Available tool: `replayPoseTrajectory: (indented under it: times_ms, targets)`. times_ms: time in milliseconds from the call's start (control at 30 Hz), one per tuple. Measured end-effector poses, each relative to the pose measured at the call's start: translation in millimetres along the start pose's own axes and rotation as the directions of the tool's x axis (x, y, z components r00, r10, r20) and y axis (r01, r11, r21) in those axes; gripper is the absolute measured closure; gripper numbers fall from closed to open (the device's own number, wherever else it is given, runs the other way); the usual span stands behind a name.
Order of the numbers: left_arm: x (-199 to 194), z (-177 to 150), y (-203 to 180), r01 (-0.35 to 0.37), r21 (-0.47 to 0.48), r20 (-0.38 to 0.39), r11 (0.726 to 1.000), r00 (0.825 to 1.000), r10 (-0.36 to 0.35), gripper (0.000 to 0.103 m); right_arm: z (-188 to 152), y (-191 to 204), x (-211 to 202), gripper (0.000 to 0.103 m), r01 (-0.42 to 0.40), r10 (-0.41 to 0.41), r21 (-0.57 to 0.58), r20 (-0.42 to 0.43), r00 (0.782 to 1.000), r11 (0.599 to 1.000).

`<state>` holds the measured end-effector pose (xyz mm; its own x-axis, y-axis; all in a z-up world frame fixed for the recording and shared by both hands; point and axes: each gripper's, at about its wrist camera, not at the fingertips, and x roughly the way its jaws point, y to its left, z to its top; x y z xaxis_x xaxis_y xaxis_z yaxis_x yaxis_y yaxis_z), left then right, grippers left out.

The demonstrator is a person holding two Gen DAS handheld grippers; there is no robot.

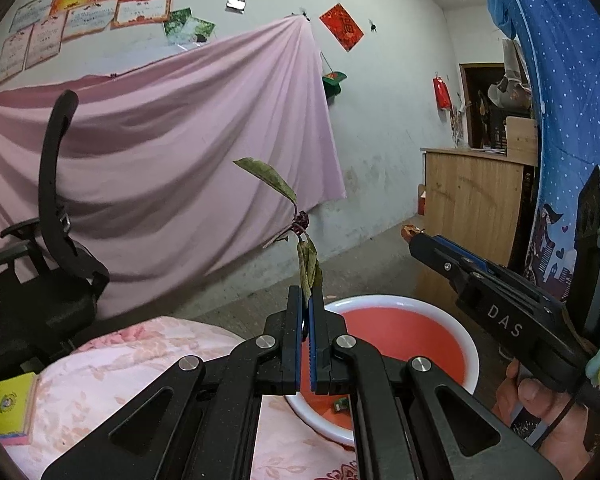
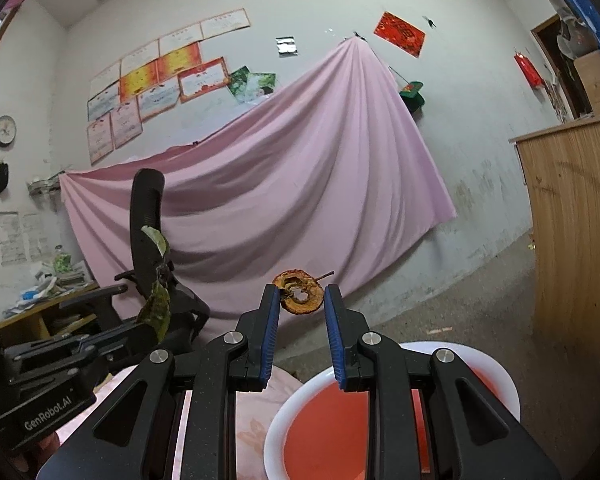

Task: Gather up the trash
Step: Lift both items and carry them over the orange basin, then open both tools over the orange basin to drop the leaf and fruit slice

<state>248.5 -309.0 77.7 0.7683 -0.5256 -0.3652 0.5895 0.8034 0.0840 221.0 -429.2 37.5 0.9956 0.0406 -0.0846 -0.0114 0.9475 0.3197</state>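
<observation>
My left tool [image 1: 309, 300] pinches a wilted leafy sprig [image 1: 300, 224]. My right tool [image 2: 302, 294] grips a dried fruit slice [image 2: 299, 291], above the red basin [image 2: 296, 408] at the bench edge.

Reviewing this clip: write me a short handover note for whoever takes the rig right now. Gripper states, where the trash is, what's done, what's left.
Left gripper: shut on a wilted leafy twig, which sticks up from the fingertips.
Right gripper: shut on a dried fruit slice, held at the tips.
Red basin with white rim sits below and just ahead of both grippers, on the pink floral cloth. One small scrap already lies in it.
Done: both pieces picked up.
Left: probably bring each over the basin and release; neither is dropped yet.
</observation>
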Motion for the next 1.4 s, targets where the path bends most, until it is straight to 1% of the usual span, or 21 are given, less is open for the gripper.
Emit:
replayPoseTrajectory:
  times_ms: [167, 433, 633, 767, 900, 1000, 1133, 1400]
  targets:
    - [9.3, -3.7, 0.2, 0.026, -0.024, -0.043, 0.999, 0.999, -0.027, 0.102, -0.8, -4.4, 4.5, 0.081, 0.015, -0.015, 0.007, -0.032, 0.999, 1.000]
    - [24.8, -4.7, 0.6, 0.065, -0.064, -0.117, 0.996, 0.990, -0.072, 0.101, -5.7, -10.5, 16.4, 0.081, 0.039, -0.037, 0.012, -0.114, 0.993, 0.999]
    - [30.9, -5.8, -2.4, 0.063, -0.075, -0.139, 0.995, 0.988, -0.073, 0.101, -9.5, -13.7, 22.5, 0.081, 0.057, -0.056, -0.003, -0.166, 0.985, 0.998]
    - [34.1, -7.1, -1.4, 0.065, -0.082, -0.152, 0.995, 0.985, -0.076, 0.101, -10.0, -16.2, 24.9, 0.075, 0.064, -0.064, -0.003, -0.183, 0.981, 0.998]
    - [36.3, -8.9, -0.9, 0.065, -0.090, -0.163, 0.994, 0.983, -0.079, 0.100, -9.2, -19.1, 26.6, 0.075, 0.072, -0.071, -0.002, -0.191, 0.979, 0.997]
    - [37.1, -9.6, 1.3, 0.068, -0.102, -0.169, 0.992, 0.982, -0.085, 0.096, -8.4, -20.0, 28.1, 0.075, 0.076, -0.075, -0.003, -0.196, 0.978, 0.997]
    - [35.8, -9.9, 4.4, 0.073, -0.116, -0.162, 0.991, 0.983, -0.091, 0.084, -8.1, -20.6, 28.9, 0.075, 0.079, -0.078, -0.006, -0.198, 0.977, 0.997]
    - [33.5, -10.2, 12.5, 0.059, -0.136, -0.155, 0.989, 0.985, -0.080, 0.081, -8.1, -22.3, 31.0, 0.075, 0.085, -0.085, -0.011, -0.199, 0.976, 0.996]
